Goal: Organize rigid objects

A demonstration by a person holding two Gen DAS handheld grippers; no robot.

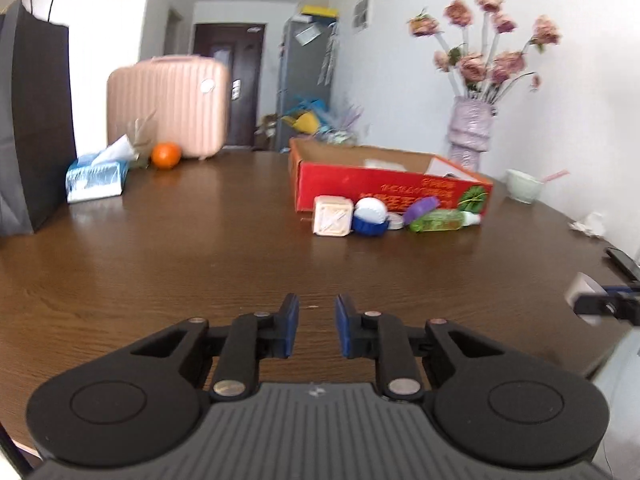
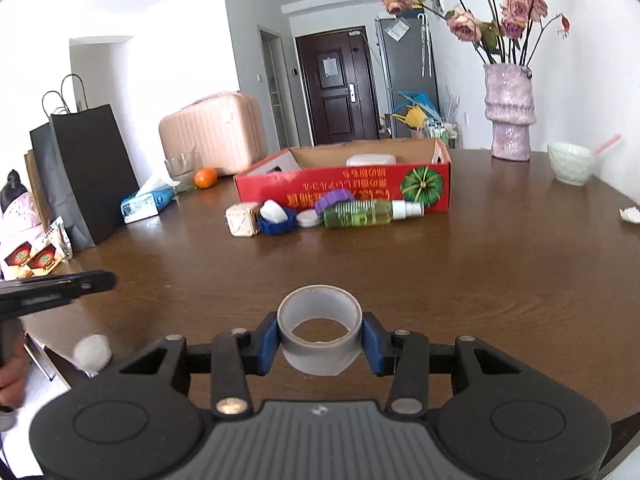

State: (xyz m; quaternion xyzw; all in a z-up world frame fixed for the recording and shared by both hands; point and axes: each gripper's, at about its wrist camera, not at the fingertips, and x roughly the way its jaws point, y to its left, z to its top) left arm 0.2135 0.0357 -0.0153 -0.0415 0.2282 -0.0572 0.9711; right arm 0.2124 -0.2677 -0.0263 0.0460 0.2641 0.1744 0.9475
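Note:
My right gripper (image 2: 320, 336) is shut on a grey tape roll (image 2: 320, 334), held upright over the brown table. A red cardboard box (image 2: 344, 190) stands further back, holding a white object (image 2: 371, 160). In front of it lie a cream cube (image 2: 241, 220), a blue-and-white round case (image 2: 277, 218), a white lid (image 2: 308, 219), a purple cap (image 2: 332, 202) and a green spray bottle (image 2: 370, 213). My left gripper (image 1: 317, 326) is open and empty above the table; the box (image 1: 384, 190), cube (image 1: 333, 216) and bottle (image 1: 440, 220) lie ahead of it.
A black paper bag (image 2: 92, 176), tissue pack (image 2: 146, 202), orange (image 2: 206, 178) and pink suitcase (image 2: 216, 132) stand at the left. A purple vase with dried roses (image 2: 510, 112) and a pale green bowl (image 2: 570, 162) stand at the right. The left gripper's body (image 2: 52, 286) shows at the left edge.

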